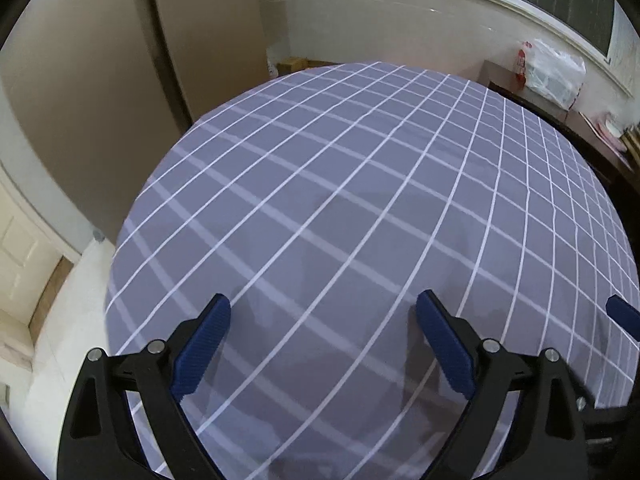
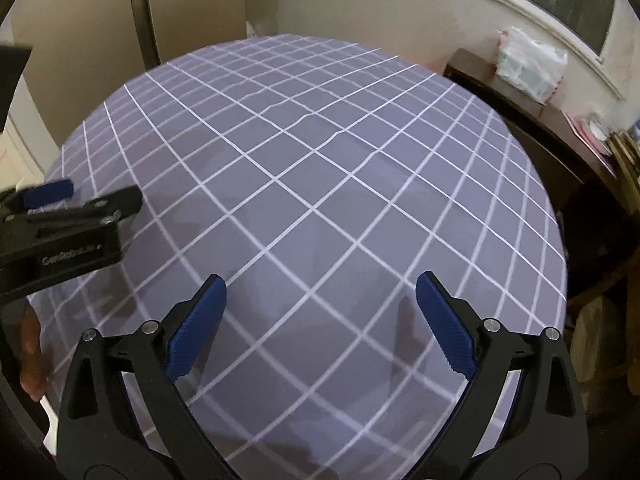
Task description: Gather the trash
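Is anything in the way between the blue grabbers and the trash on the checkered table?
No trash shows in either view, so nothing can be blocking it. The checkered tablecloth lies bare ahead of the open left tool and the open right tool. Only a plastic bag sits on the dark sideboard beyond.

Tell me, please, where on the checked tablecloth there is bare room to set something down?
Almost all of the checked tablecloth is bare, from the open right gripper to the far edge. The left gripper, also open, hovers over its left side. Clutter sits only on the dark sideboard.
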`<move>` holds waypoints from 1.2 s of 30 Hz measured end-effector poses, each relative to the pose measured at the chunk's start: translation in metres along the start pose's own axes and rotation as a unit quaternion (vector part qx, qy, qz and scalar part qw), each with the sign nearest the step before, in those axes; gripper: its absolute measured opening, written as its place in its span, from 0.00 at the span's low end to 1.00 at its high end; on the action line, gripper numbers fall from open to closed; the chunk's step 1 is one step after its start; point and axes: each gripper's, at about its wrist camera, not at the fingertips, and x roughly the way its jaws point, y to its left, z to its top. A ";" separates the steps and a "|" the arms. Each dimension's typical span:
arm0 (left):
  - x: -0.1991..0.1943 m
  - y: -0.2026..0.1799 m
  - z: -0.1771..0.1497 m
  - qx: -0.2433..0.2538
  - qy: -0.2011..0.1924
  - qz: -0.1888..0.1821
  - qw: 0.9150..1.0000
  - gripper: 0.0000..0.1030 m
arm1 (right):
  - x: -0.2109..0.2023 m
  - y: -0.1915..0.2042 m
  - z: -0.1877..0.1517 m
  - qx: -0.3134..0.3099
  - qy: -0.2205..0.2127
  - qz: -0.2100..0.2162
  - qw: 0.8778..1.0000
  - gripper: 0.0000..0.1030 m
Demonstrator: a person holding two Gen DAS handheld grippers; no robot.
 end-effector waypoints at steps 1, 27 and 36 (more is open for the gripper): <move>0.001 -0.003 0.003 0.000 -0.002 0.001 1.000 0.90 | 0.002 -0.001 0.002 -0.002 0.000 0.006 1.000 0.94; 0.026 -0.004 0.046 -0.032 -0.006 0.014 0.999 0.96 | 0.039 0.003 0.052 -0.070 -0.011 0.094 0.993 0.94; 0.025 -0.003 0.045 -0.032 -0.006 0.013 0.999 0.96 | 0.039 0.003 0.052 -0.069 -0.011 0.094 0.993 0.94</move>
